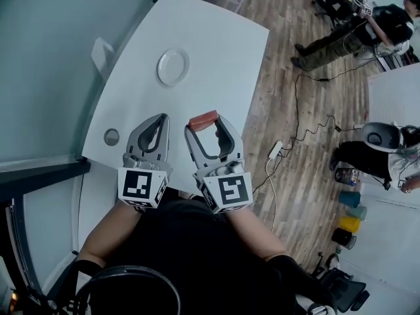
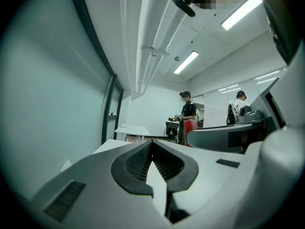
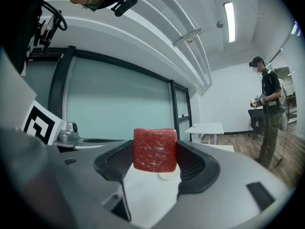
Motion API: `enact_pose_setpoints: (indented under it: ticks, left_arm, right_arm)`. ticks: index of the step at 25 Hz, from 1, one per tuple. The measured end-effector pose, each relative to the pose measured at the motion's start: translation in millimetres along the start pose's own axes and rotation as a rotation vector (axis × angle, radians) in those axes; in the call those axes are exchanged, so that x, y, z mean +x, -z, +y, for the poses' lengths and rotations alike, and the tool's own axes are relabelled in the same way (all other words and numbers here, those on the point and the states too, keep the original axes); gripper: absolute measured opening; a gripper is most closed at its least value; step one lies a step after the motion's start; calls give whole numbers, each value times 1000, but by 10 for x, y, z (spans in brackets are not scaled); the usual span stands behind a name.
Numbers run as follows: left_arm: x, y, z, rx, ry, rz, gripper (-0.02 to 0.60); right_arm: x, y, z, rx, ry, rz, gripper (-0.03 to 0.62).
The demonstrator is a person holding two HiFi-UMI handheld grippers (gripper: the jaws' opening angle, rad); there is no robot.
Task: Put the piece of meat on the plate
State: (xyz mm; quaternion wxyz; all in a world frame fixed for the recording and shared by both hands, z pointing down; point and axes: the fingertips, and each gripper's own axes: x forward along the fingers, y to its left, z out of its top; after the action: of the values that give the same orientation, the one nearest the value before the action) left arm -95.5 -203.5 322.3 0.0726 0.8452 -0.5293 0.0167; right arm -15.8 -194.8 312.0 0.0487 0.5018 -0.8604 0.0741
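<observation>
A red piece of meat (image 1: 203, 119) (image 3: 155, 149) is clamped between the tips of my right gripper (image 1: 204, 123) (image 3: 155, 157), held in the air above the near part of the white table (image 1: 216, 51). The white round plate (image 1: 173, 66) lies farther up the table, left of the meat; in the right gripper view a sliver of the plate (image 3: 167, 176) shows just below the meat. My left gripper (image 1: 162, 120) (image 2: 152, 147) hovers beside the right one, its jaws pressed together with nothing between them.
A small grey round disc (image 1: 111, 136) sits near the table's left edge by the glass wall. Wooden floor with cables (image 1: 295, 136) runs right of the table. People stand at the far right (image 1: 354, 31); a second white table (image 3: 206, 127) stands in the distance.
</observation>
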Motion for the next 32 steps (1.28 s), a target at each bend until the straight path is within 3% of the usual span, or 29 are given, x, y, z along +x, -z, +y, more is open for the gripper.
enact_pose_setpoints:
  ticks: [9,16,32]
  left_arm:
    - [191,-18,-15,4,4,18,2]
    - [371,184,-4,8,-62,56,2]
    - [689,412,238,6,-101,80,2]
  right_arm:
    - [119,15,-186,19,37,41,284]
    - [295,166,-318,20,-48,42,283]
    - [818,457,-388,11,-73,110,284]
